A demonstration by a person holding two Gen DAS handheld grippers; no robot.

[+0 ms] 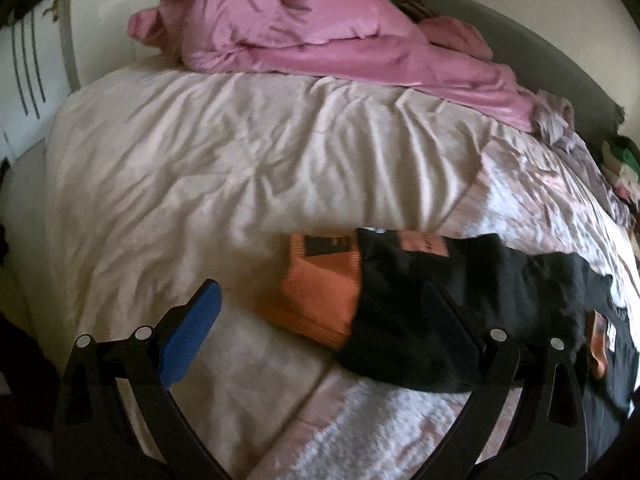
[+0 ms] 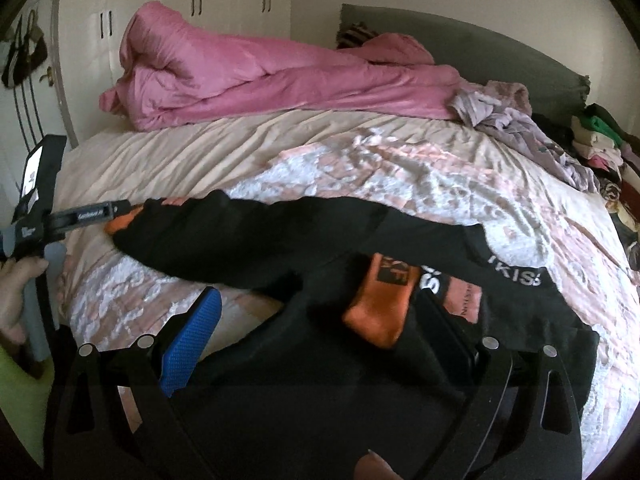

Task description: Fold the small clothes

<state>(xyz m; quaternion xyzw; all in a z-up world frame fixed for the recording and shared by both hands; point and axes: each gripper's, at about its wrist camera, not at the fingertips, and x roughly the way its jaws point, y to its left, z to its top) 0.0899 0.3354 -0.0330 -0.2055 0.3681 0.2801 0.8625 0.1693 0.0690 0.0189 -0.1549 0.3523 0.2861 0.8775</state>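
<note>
A long black garment with orange cuffs and a lettered waistband [image 2: 280,240] lies spread across the bed; it also shows in the left wrist view [image 1: 420,312]. Its orange cuff end [image 1: 320,300] lies between my left gripper's wide-open fingers. My left gripper [image 1: 320,320] is open and empty just above that end; it also shows from the side in the right wrist view [image 2: 92,214], touching the garment's left tip. My right gripper [image 2: 320,328] is open, over the waistband area and an orange label piece [image 2: 380,300].
A crumpled pink duvet [image 2: 260,76] lies at the back of the bed. A pale sheet [image 1: 240,160] and a pink-white lace blanket [image 2: 400,176] cover the mattress. Lilac clothes [image 2: 520,128] and a pile of clothes [image 2: 596,136] sit at the right. Wardrobe doors [image 2: 192,4] stand behind.
</note>
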